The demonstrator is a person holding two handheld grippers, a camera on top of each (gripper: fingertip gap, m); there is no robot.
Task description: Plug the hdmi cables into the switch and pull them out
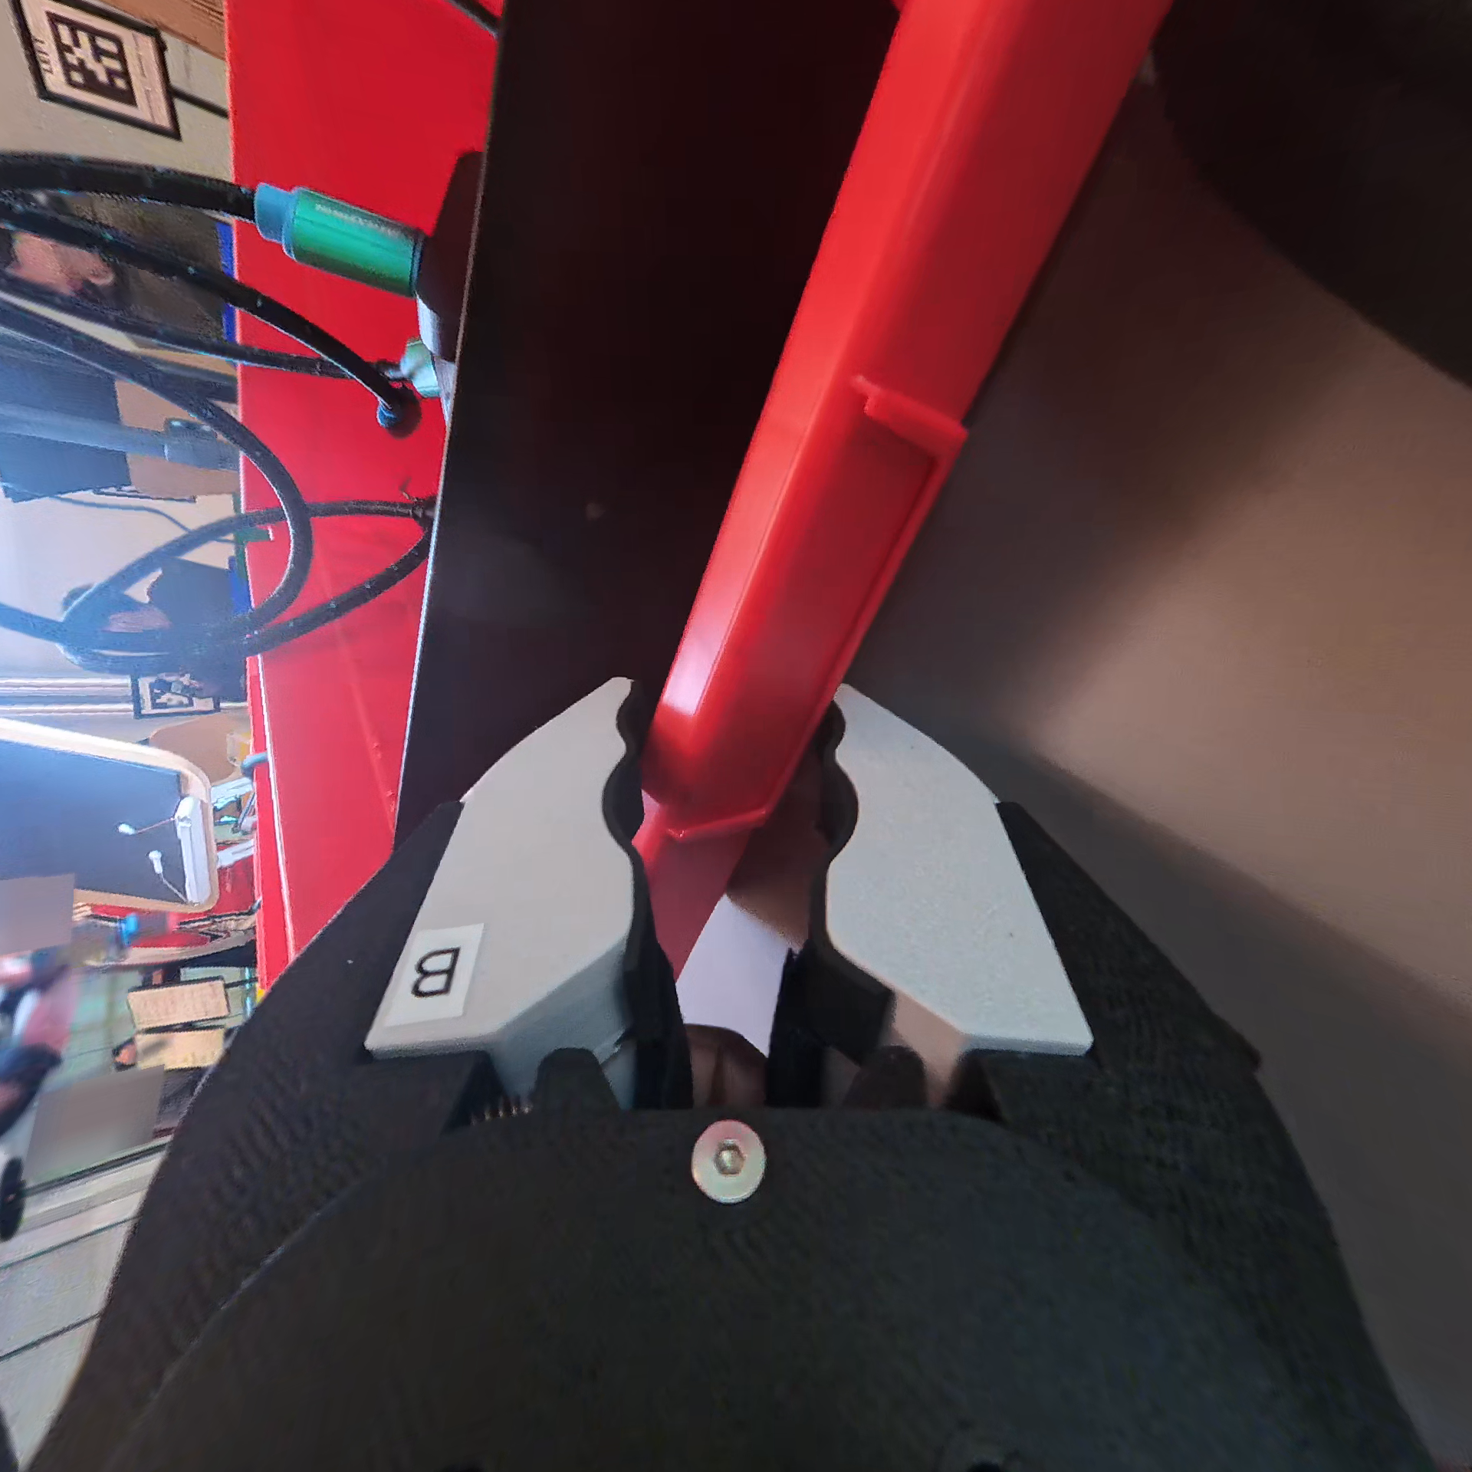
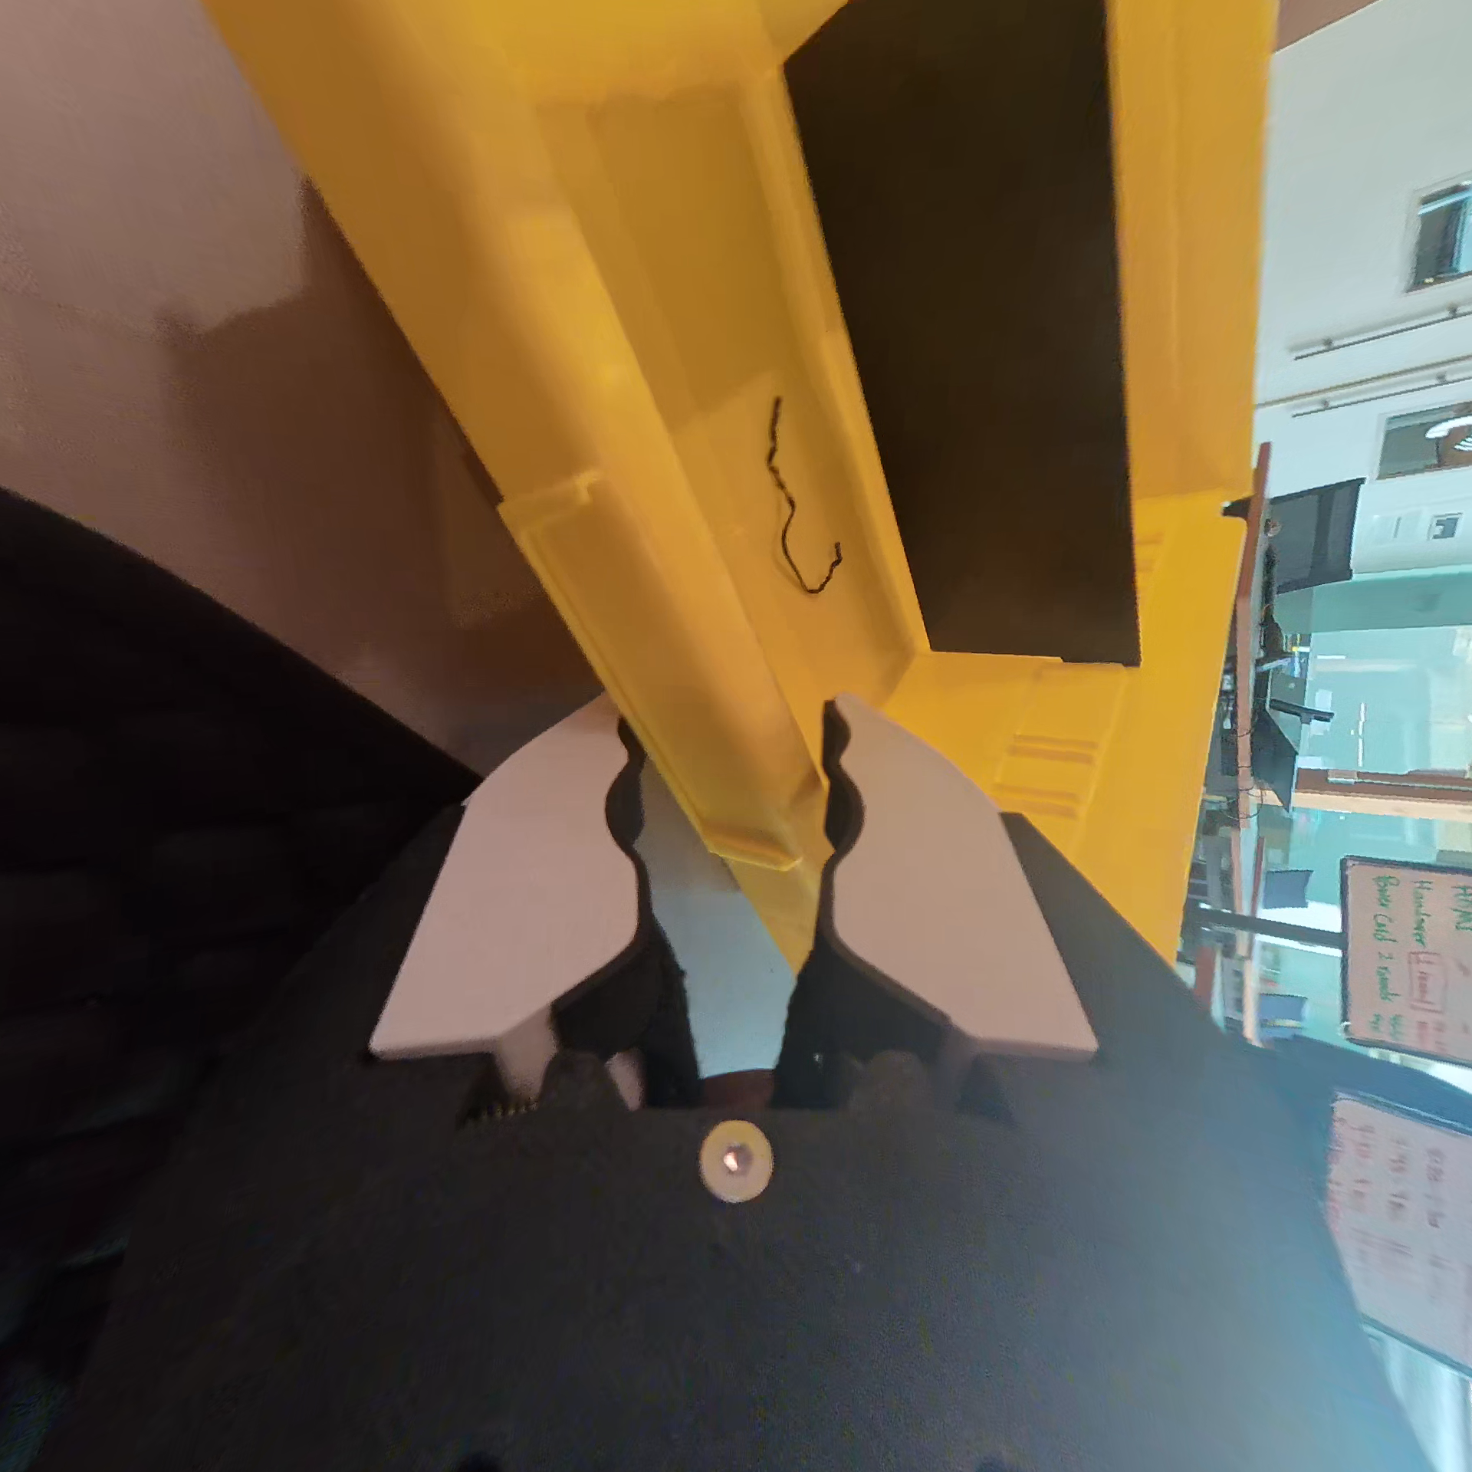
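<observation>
My left gripper (image 1: 729,717) is shut on the rim of a red plastic bin (image 1: 876,398). Inside the bin a black panel (image 1: 605,319) stands on edge. A teal-green cable plug (image 1: 342,239) sits in a small black device (image 1: 450,263) at the panel's far side, and black cables (image 1: 279,510) loop away to the left. My right gripper (image 2: 729,717) is shut on the rim of a yellow plastic bin (image 2: 677,478). A black flat panel (image 2: 956,358) lies inside it, and a loose black thread (image 2: 796,510) lies on the rim. No cable shows in the right wrist view.
Both bins rest on a brown table (image 1: 1195,557). A printed marker sheet (image 1: 103,64) hangs at the upper left of the left wrist view. A whiteboard (image 2: 1410,956) and shelves stand in the room beyond the yellow bin.
</observation>
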